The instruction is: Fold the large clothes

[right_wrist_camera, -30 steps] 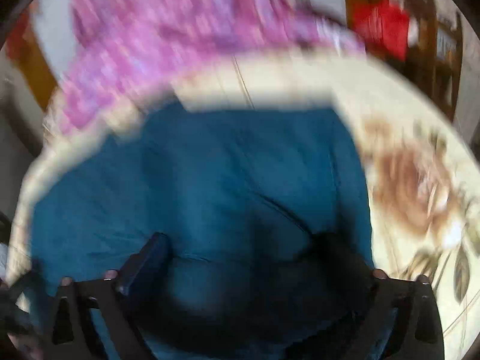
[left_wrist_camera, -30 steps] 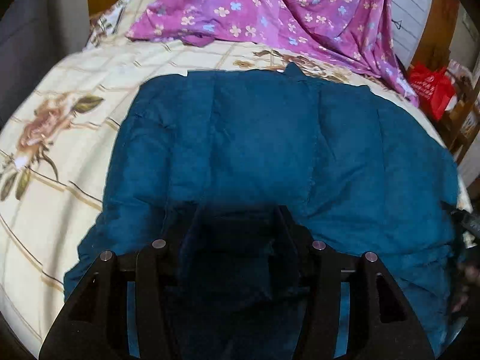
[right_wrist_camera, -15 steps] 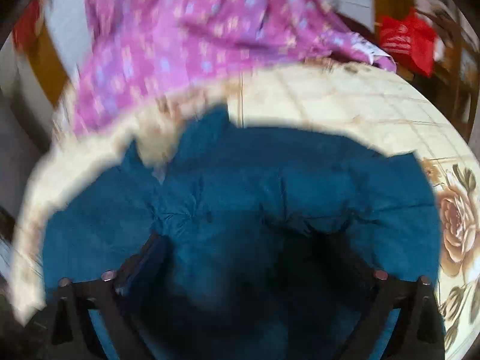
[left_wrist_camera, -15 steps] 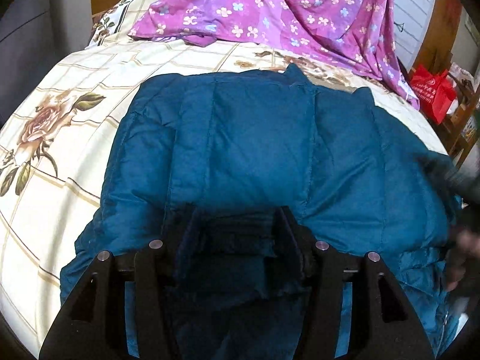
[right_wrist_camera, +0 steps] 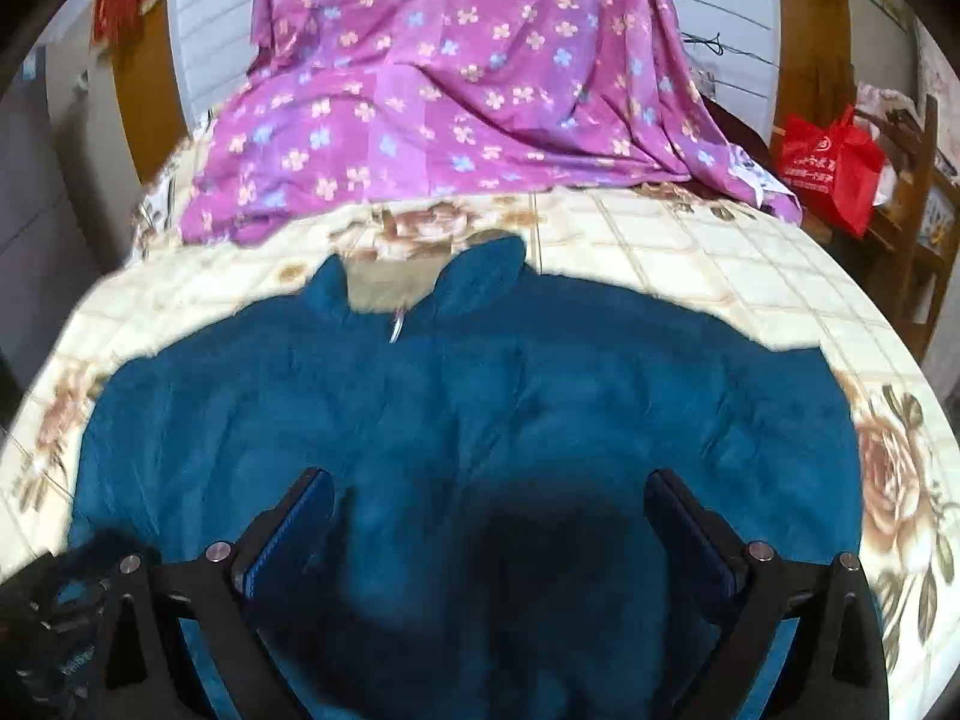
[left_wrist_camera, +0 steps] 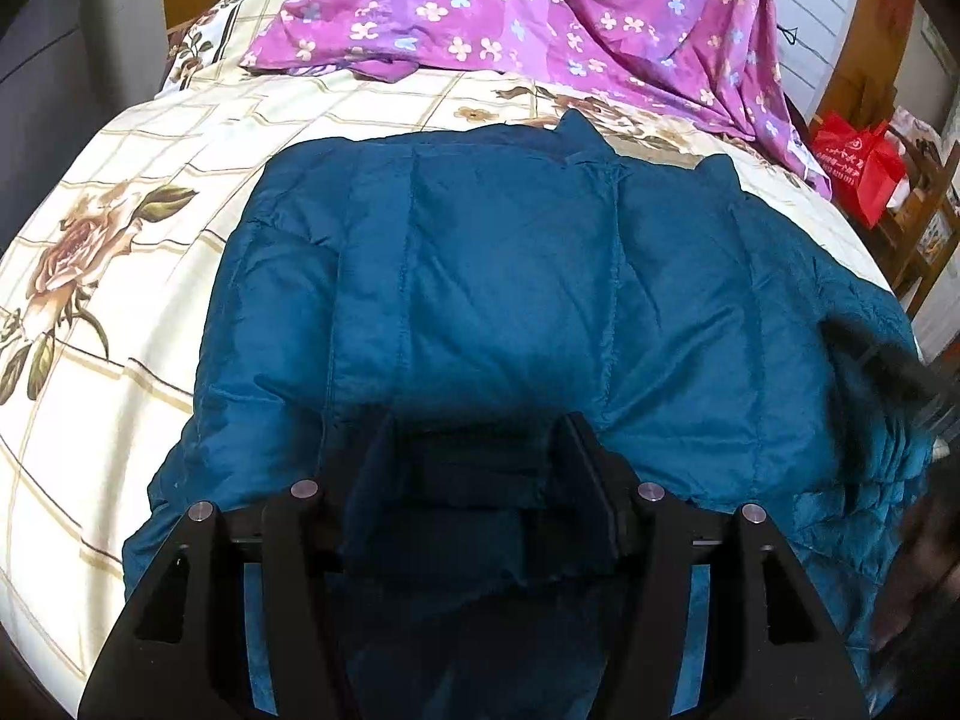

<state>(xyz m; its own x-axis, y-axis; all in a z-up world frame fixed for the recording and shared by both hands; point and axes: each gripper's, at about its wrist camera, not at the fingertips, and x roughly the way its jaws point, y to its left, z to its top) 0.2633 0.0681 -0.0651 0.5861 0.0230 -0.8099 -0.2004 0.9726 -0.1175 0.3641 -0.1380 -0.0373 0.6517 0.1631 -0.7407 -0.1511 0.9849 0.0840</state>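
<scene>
- Plainly, the teal puffer jacket point(right_wrist_camera: 468, 420) lies spread on the floral bedsheet point(left_wrist_camera: 150, 192), collar toward the purple flowered cloth point(right_wrist_camera: 456, 60).
- Left gripper point(left_wrist_camera: 474, 450) is clamped on a bunched jacket edge; the slick quilted fabric could slip out if tugged hard.
- Right gripper point(right_wrist_camera: 486, 510) hovers with its 2 fingers apart, holding nothing.
- Puffy padded panels would likely spring back, spoiling any fold.

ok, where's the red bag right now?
The red bag sits off the bed at the upper right in both wrist views, just past the purple floral sheet, against wooden furniture.
</scene>
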